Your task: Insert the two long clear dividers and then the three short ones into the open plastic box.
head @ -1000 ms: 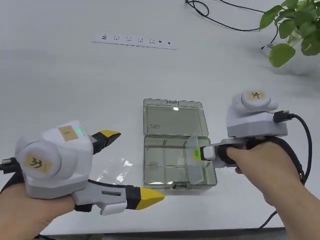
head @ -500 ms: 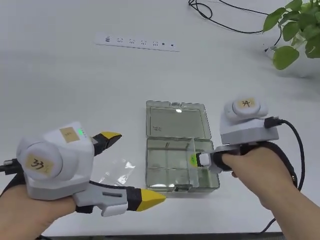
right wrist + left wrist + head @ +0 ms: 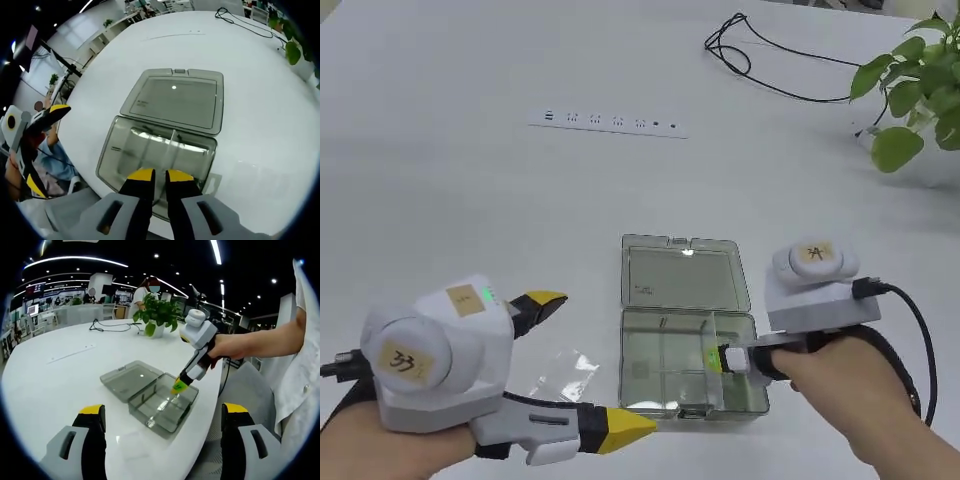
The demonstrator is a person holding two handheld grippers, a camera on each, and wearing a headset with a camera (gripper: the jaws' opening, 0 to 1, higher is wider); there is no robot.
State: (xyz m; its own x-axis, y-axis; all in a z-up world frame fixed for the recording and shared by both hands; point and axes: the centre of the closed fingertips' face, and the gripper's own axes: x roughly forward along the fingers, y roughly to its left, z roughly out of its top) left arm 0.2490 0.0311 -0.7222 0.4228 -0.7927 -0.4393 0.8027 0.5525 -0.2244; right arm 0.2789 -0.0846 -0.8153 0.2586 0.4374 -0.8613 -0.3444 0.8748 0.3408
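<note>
The open clear-grey plastic box [image 3: 685, 275] lies in front of me, its lid [image 3: 175, 100] flat behind the base. My right gripper [image 3: 715, 360] reaches into the right part of the base, shut on a clear divider [image 3: 169, 147] that stands upright inside. The right gripper view has its jaws [image 3: 160, 175] pressed together on the divider's edge. My left gripper [image 3: 582, 365] hovers open at the lower left with nothing between its yellow tips. Beneath it, loose clear dividers [image 3: 565, 370] lie on the white table. The left gripper view looks at the box [image 3: 127, 380] and the right gripper [image 3: 179, 386].
A white power strip [image 3: 610, 122] lies at the back of the table. A black cable [image 3: 770, 70] loops at the back right beside a green plant [image 3: 920, 80]. The right gripper's cable [image 3: 915, 330] trails off to the right.
My right gripper has lowered the clear divider from above the box down into the base. The left gripper has kept its place and stayed open. The head camera has tilted.
</note>
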